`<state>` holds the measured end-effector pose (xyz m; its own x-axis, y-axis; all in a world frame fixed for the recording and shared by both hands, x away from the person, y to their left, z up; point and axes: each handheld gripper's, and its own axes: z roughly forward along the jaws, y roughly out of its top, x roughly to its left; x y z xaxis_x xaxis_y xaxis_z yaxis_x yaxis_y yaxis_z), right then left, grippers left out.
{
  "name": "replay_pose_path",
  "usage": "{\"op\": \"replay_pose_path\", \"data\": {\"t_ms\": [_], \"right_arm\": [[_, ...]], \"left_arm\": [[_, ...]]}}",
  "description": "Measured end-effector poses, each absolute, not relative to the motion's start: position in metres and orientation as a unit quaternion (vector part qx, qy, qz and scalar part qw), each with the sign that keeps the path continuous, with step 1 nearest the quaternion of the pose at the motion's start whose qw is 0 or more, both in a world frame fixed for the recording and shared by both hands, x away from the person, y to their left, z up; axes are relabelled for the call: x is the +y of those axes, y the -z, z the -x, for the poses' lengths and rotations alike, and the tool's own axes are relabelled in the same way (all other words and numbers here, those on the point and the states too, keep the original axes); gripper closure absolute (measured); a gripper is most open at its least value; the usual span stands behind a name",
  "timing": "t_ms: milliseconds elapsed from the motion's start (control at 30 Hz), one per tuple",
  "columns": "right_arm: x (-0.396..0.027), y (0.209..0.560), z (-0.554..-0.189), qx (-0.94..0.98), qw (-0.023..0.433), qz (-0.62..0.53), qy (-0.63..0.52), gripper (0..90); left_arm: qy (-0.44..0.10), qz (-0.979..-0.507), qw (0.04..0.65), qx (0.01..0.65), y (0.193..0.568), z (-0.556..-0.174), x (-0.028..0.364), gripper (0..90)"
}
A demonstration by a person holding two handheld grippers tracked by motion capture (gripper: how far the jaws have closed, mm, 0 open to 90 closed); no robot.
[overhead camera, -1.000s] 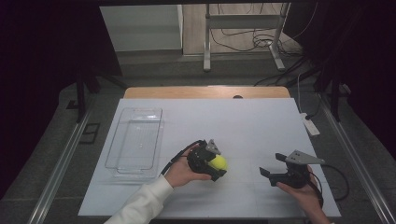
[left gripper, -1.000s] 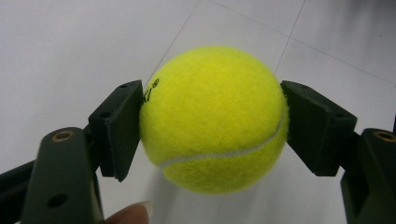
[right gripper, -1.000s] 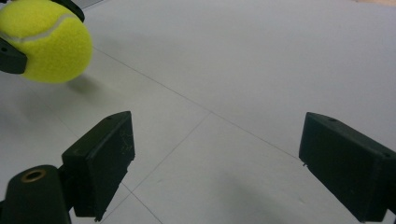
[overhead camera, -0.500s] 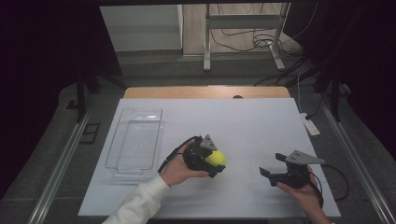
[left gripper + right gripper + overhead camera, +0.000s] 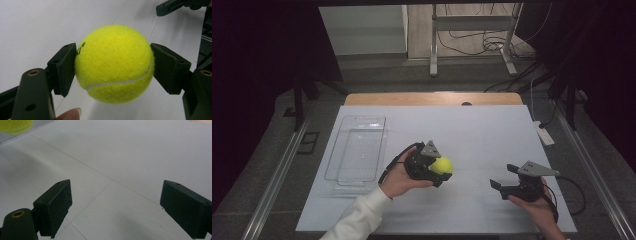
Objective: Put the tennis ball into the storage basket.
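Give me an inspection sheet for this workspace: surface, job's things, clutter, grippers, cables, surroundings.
Surface: white table top with faint grid lines, wooden edge at the far side.
Job's things: yellow tennis ball clamped between the pads of the left gripper, off the table; clear plastic tray lying at the table's left, nothing in it.
Clutter: small white device at the right edge; small dark spot near the far edge, too small to tell.
Grippers: left gripper shut on the ball; right gripper open, nothing between its jaws, held low over the table.
Cables: one trails from each gripper; loose cables on the floor beyond the table.
Surroundings: dark room, metal stand legs behind the table.
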<state>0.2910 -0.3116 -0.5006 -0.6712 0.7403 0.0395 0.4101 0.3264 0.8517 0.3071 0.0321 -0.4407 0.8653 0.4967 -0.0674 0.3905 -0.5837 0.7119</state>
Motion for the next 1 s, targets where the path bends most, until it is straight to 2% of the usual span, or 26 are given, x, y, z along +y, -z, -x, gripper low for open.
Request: {"op": "replay_pose_path", "data": {"t_ms": [1000], "right_arm": [[-0.312, 0.501, -0.291, 0.794, 0.183, -0.362, -0.453, 11.0]], "left_arm": [[-0.083, -0.873, 0.404, 0.262, 0.429, -0.306, 0.043, 26.2]]}}
